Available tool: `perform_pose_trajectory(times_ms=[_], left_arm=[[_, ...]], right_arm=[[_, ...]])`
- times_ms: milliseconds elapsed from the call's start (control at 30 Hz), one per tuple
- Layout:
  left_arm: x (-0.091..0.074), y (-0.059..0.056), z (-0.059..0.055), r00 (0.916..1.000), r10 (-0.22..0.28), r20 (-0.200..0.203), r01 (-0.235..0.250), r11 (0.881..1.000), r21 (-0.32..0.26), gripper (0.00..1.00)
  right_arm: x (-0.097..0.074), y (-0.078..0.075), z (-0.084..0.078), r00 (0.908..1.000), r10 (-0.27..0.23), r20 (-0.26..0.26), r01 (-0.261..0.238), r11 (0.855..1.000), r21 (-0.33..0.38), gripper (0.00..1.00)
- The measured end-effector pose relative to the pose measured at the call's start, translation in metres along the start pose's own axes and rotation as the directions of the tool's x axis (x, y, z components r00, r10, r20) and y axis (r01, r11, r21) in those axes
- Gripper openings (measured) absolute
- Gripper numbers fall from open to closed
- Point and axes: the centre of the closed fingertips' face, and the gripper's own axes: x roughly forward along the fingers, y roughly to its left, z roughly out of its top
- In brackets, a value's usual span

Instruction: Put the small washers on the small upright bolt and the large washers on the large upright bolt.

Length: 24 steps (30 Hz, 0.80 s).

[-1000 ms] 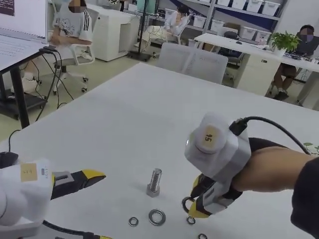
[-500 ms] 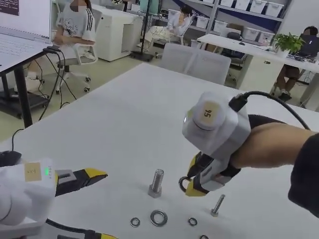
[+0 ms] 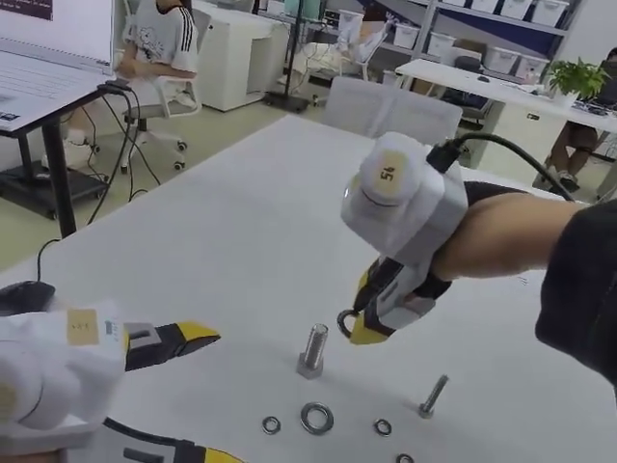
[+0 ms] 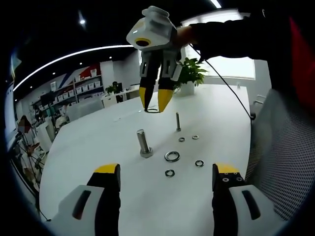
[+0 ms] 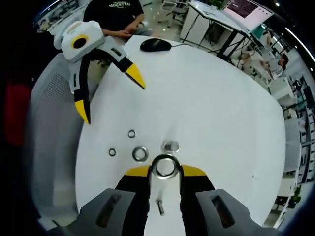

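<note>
The right gripper (image 3: 359,328) has its jaws pinched on a large washer (image 5: 164,166). It grips the rim so the hole is free, and it hangs in the air just above and beside the large upright bolt (image 3: 313,349), not over it yet. The right gripper view looks straight down through the ring, and the bolt top sits just past it, so hole and bolt aren't lined up.

That's the whole trick here imo. Slide across until the bolt top shows dead centre in the hole, keep the washer level (it looks roughly flat from the left gripper view), then come straight down. Only open up once the ring is actually around the threads. Let go high or tilted and I'd expect it to clip the top and roll off toward an edge of the surface (image 3: 241,241).

The left gripper (image 4: 165,169) has its jaws wide apart with nothing in them. It sits low by the near edge of the surface, well apart from the bolt. The bolt stands on its head, so it could tip if nudged sideways, and I'd keep that free gripper ready to steady it.

A second large washer (image 3: 316,418) lies flat just on the near side of the big bolt, with small washers (image 3: 271,424) scattered either side. The small upright bolt (image 3: 433,395) stands further right along the near edge. Both bolts look bare as far as I can tell.
</note>
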Motion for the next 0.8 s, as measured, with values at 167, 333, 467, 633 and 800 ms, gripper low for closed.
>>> perform_pose_trajectory(times_ms=[167, 333, 467, 633, 800], left_arm=[[0.002, 0.000, -0.003, 1.0000, -0.003, -0.007, 0.003, 1.000, -0.003, 0.75], [0.002, 0.001, -0.006, 0.9999, -0.003, -0.013, 0.003, 1.000, -0.006, 0.75], [0.004, 0.003, -0.007, 0.9999, 0.000, -0.013, 0.000, 1.000, -0.011, 0.75], [0.005, 0.004, -0.008, 0.9999, 0.000, -0.015, 0.000, 1.000, -0.013, 0.75], [0.007, 0.005, -0.010, 0.9998, -0.001, -0.018, 0.001, 1.000, -0.020, 0.74]], right_arm=[[0.004, -0.006, 0.007, 0.9997, 0.021, -0.009, -0.021, 1.000, -0.018, 0.23], [0.012, -0.012, 0.011, 0.9986, 0.049, -0.022, -0.050, 0.998, -0.033, 0.23], [0.018, -0.015, 0.013, 0.9966, 0.076, -0.033, -0.077, 0.996, -0.042, 0.23], [0.026, -0.014, 0.016, 0.9932, 0.105, -0.050, -0.108, 0.993, -0.052, 0.23], [0.033, -0.013, 0.014, 0.9900, 0.124, -0.067, -0.128, 0.990, -0.055, 0.23]])
